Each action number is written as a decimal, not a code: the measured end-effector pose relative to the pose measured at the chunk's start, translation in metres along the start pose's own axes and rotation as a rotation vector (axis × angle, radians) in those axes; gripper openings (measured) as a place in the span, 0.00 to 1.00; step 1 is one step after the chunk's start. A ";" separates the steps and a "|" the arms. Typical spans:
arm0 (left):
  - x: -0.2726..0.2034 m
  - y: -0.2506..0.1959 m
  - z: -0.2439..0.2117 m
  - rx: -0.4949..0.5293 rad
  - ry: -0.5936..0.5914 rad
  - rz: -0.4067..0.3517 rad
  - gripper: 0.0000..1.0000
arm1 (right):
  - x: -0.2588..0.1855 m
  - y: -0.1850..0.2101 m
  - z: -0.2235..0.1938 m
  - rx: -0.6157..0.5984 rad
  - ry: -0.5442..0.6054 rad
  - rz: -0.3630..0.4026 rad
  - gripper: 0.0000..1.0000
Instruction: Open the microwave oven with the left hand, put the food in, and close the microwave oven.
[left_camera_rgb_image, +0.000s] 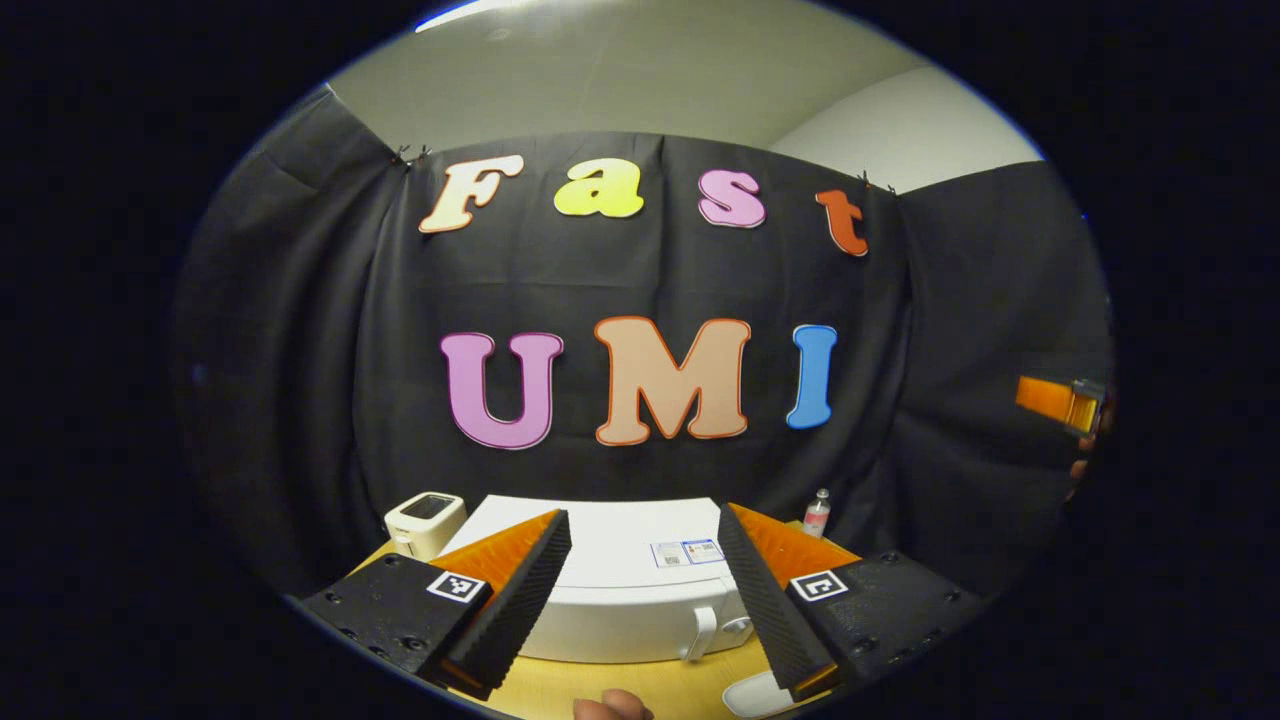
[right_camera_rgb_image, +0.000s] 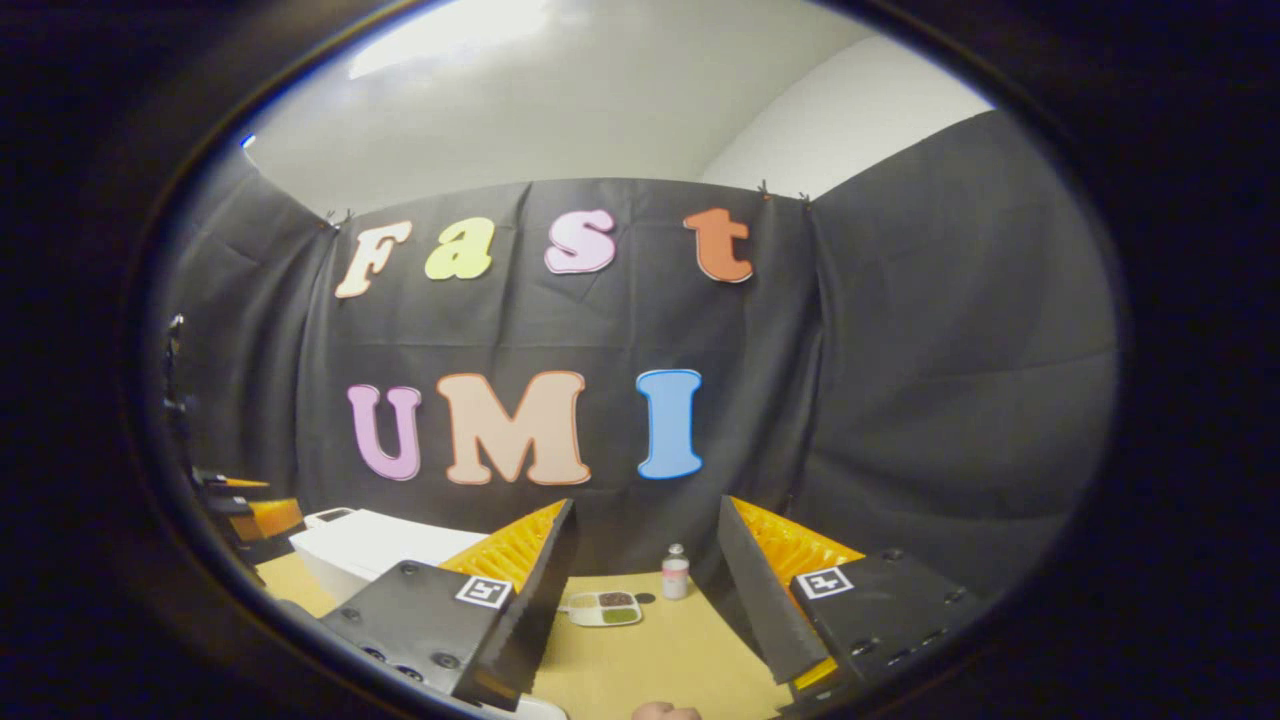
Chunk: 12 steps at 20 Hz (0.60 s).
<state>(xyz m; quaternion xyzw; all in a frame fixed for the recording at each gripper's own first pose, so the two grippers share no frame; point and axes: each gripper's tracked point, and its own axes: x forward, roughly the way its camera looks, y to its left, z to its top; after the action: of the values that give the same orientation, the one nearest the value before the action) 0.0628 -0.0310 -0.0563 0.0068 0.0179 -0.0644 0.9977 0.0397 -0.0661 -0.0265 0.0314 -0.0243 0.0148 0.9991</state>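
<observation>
Both tools, left tool (left_camera_rgb_image: 640, 590) and right tool (right_camera_rgb_image: 645, 590), stand apart, empty. Microwave oven (left_camera_rgb_image: 620, 590): rigid, heavy; hook its door handle (left_camera_rgb_image: 703, 632). Food tray (right_camera_rgb_image: 603, 607): light, keep level.

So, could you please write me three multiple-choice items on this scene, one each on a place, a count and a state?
1. Where is the food tray relative to the bottle?
A. Beside it on the table
B. Inside the microwave
C. On top of the microwave

2. How many bottles stand on the table?
A. One
B. Three
C. Five

3. What is the state of the microwave door?
A. Wide open
B. Closed
C. Removed

Answers: 1 A, the right gripper view shows the tray lying on the tabletop next to the bottle. 2 A, a single small bottle shows near the cloth wall. 3 B, in the left gripper view the front sits flush with its handle facing the open left hand-held gripper.
</observation>
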 end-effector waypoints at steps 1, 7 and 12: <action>-0.006 0.005 0.009 0.001 0.000 0.019 0.95 | 0.000 0.007 -0.001 0.003 0.001 0.017 0.77; -0.034 0.008 0.044 -0.025 -0.047 0.031 0.95 | -0.005 0.034 -0.013 0.012 0.010 0.077 0.77; -0.045 0.011 0.063 -0.052 -0.065 0.035 0.95 | -0.010 0.048 -0.015 0.034 0.014 0.102 0.77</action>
<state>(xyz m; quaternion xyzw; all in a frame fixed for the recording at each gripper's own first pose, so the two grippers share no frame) 0.0220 -0.0150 0.0080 -0.0211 -0.0128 -0.0465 0.9986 0.0284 -0.0176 -0.0386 0.0468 -0.0187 0.0666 0.9965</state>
